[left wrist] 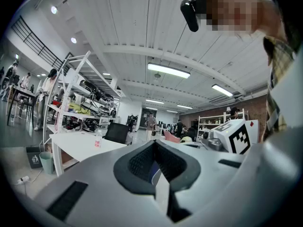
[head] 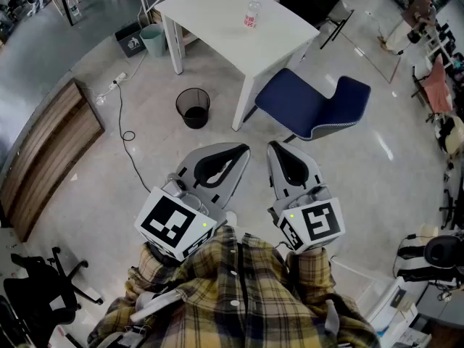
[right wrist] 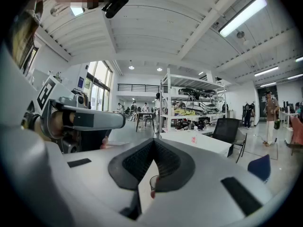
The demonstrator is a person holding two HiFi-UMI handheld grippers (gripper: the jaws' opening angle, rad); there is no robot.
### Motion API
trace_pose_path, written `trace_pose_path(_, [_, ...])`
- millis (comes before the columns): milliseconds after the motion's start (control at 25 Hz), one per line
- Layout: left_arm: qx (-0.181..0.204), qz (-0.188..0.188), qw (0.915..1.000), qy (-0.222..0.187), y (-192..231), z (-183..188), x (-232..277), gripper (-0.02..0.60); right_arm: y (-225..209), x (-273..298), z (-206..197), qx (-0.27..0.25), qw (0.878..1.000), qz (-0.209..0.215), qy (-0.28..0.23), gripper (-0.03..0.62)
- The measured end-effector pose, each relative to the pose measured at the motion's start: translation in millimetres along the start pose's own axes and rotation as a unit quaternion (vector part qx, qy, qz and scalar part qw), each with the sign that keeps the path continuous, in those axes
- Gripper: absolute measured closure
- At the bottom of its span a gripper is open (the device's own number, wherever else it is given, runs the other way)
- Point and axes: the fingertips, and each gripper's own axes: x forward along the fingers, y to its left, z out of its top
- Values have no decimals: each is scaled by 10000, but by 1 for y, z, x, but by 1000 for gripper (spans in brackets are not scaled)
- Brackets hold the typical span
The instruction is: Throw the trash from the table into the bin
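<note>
Now: approach step, nothing gripped. Left gripper point(head: 235, 153) and right gripper point(head: 279, 151) both have jaws closed tight and empty, well short of the table point(head: 217, 20). Bin point(head: 193, 107) stands on the floor by its near edge. Bottle point(head: 251, 14) is upright toward the tabletop's far edge. Next move probably: step in, open one gripper, reach for the bottle.

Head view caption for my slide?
Left tongs and right tongs shut, empty, facing white table with plastic bottle; black bin beside it.

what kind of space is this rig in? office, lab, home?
Probably an open-plan lab or workshop office, not a home: metal shelving loaded with equipment, a white work table with a blue chair, and strip lights on an exposed ceiling.
</note>
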Motion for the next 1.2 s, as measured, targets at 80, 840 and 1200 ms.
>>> trace_pose_path(80, [-4, 19, 10000, 10, -2, -1, -1, 571, 0, -3, -2, 43, 10000, -24, -3, 595])
trace_pose_path(840, [74, 372, 9993, -30, -15, -3, 20, 571, -37, -23, -7, 159, 9998, 50, -114, 595])
trace_pose_path(1200, [-39, 405, 9991, 110, 37, -14, 33, 571, -45, 30, -21, 320, 9995, 54, 37, 595])
